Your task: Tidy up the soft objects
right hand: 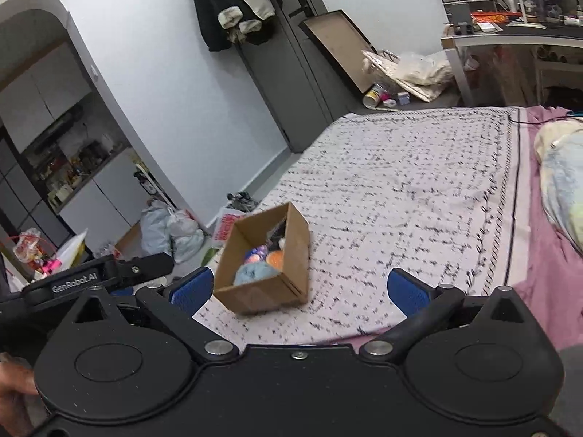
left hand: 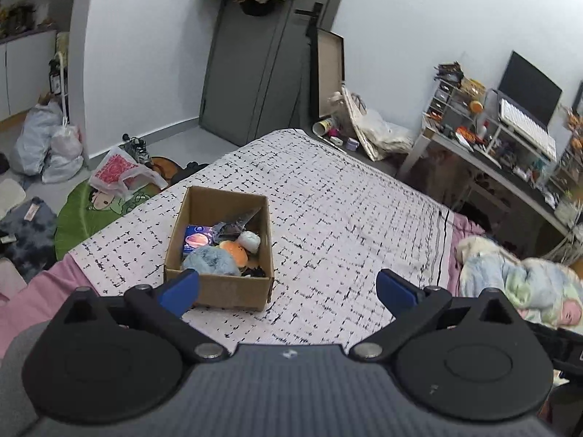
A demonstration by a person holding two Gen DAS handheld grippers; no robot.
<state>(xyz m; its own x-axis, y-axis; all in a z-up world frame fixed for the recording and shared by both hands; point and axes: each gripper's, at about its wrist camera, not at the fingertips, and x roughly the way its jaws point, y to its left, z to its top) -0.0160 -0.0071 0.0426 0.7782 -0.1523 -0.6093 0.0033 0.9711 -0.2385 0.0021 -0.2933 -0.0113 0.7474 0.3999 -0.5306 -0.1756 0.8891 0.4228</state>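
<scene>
I see a bedroom: white walls, a grey door hung with dark clothes, a cluttered desk at right. The bed wears a white cover with a black dashed grid, pink sheet at its edges. On it, left of centre, sits an open cardboard box holding a fluffy blue toy and a round orange one. My left gripper and right gripper both hang spread wide, grasping nothing.
</scene>
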